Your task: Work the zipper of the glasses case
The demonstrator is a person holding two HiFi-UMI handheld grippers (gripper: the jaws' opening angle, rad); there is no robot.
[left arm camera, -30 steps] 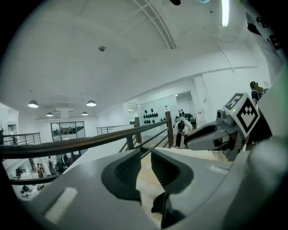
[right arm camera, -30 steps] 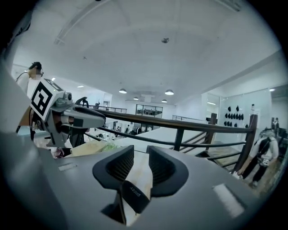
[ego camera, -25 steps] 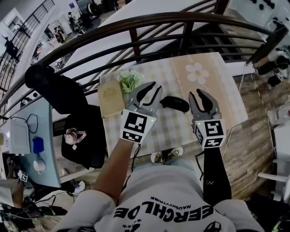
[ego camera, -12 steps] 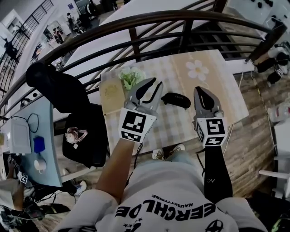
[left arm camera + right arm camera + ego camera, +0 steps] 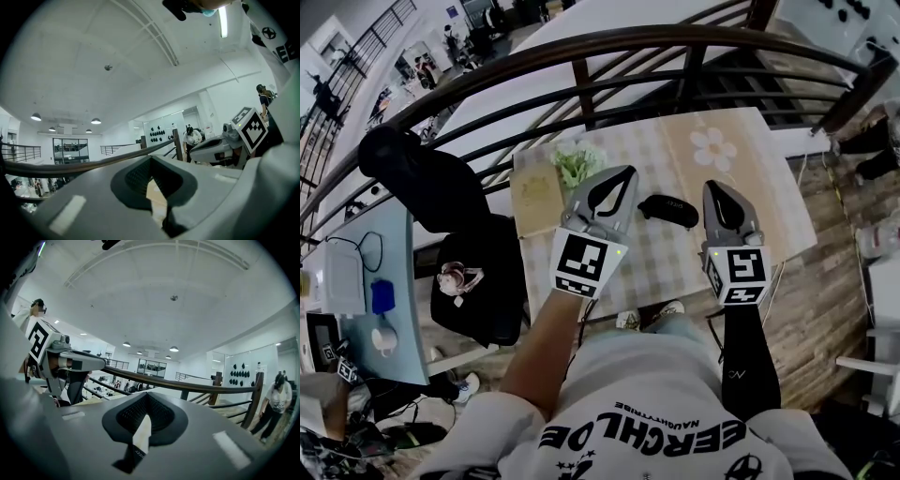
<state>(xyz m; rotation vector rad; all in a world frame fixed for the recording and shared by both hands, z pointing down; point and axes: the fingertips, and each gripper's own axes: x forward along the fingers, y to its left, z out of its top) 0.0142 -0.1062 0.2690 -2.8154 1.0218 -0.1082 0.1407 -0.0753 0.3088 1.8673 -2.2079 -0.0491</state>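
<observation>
The black glasses case [image 5: 667,210] lies zipped on the checked tablecloth [image 5: 675,253], between my two grippers in the head view. My left gripper [image 5: 626,174] hovers just left of the case, its jaws together and nothing in them. My right gripper [image 5: 718,190] hovers just right of it, also shut and empty. Both gripper views tilt up over the railing toward the ceiling, so neither shows the case. In the left gripper view the left gripper [image 5: 150,157] shows only a thin slit between its pads. The right gripper [image 5: 147,393] looks the same in its own view.
A tan book [image 5: 534,192] and a bunch of green-white flowers [image 5: 577,161] sit at the table's far left. A daisy print [image 5: 710,147] marks the far right. A dark railing [image 5: 581,56] runs behind the table. A black chair with a bag [image 5: 478,281] stands to the left.
Both grippers' jaws have come together since a second ago. The case and table sit slightly further right in the head view.
</observation>
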